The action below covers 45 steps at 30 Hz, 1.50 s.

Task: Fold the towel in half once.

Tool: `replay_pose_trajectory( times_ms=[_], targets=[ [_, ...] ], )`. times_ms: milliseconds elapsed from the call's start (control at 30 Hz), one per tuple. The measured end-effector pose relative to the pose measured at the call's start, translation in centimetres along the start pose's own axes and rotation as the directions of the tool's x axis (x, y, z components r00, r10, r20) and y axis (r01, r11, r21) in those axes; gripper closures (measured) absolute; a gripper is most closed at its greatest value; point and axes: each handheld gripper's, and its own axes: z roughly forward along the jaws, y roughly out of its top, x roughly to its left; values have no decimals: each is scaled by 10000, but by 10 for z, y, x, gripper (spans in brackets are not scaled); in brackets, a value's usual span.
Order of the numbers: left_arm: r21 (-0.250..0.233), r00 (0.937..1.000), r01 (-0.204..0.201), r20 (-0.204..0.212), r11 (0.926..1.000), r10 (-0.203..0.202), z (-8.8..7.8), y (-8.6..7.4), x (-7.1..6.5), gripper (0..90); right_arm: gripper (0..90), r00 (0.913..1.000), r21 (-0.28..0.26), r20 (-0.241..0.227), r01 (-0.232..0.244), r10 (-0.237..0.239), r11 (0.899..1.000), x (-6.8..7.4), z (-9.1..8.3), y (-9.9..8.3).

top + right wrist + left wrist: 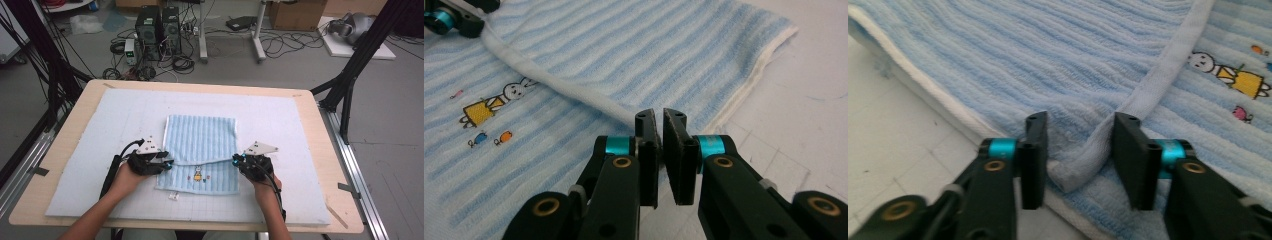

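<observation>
A grey floor (pixel 300 75) fills the top of the frame, strewn with cables, two black computer towers (pixel 159 30) at upper left and cardboard boxes (pixel 300 14) at upper right. Below lies the wooden tabletop (pixel 320 150) under a pale gridded mat (pixel 115 150). At centre the blue striped towel (pixel 200 140) lies folded. The left gripper (pixel 1078 150) stands apart around its folded corner; the right gripper (pixel 660 150) is clamped on the towel's white hem.

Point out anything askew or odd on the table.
The blue towel's folded-over flap lies slightly crooked: its hem runs at a slant across the lower layer, near the rabbit print. Nothing looks spilled or damaged.
</observation>
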Motion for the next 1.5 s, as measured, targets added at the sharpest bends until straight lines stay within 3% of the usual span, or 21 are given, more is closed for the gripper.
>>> replay_pose_trajectory(
  times_ms=[67, 167, 367, 533, 833, 1267, 1500],
  targets=[
    [-139, 10000, 96, -13, 9999, -96, -1, 0, 0, 730, 844, 10000, -6, -10, -9, 9, 10000, 0, 0, 0],
    [-625, 9993, 374, 58, 9973, -371, -5, 0, 1, 786, 842, 10000, 1, 12, -8, 8, 10000, 0, 0, 0],
    [-1277, 9969, 786, 185, 9887, -769, -15, 2, 6, 789, 839, 10000, -106, -18, -67, 67, 9999, -1, -1, 0],
    [-1617, 9968, 781, 267, 9838, -747, -25, 2, 4, 789, 841, 10000, -200, -53, -51, 50, 9998, 2, -4, 3],
    [-1652, 9975, 678, 326, 9839, -632, -39, -5, -9, 789, 841, 9999, -266, -64, 90, -91, 9996, 13, -15, 0],
    [-1572, 9967, 689, 524, 9852, -613, -64, -24, -41, 789, 841, 9997, -199, -30, 262, -263, 9995, 46, -41, -17],
    [-1468, 9960, 629, 714, 9872, -528, -68, -30, -55, 789, 841, 9997, -123, 51, 222, -221, 9997, 58, -55, -26]
  ],
)
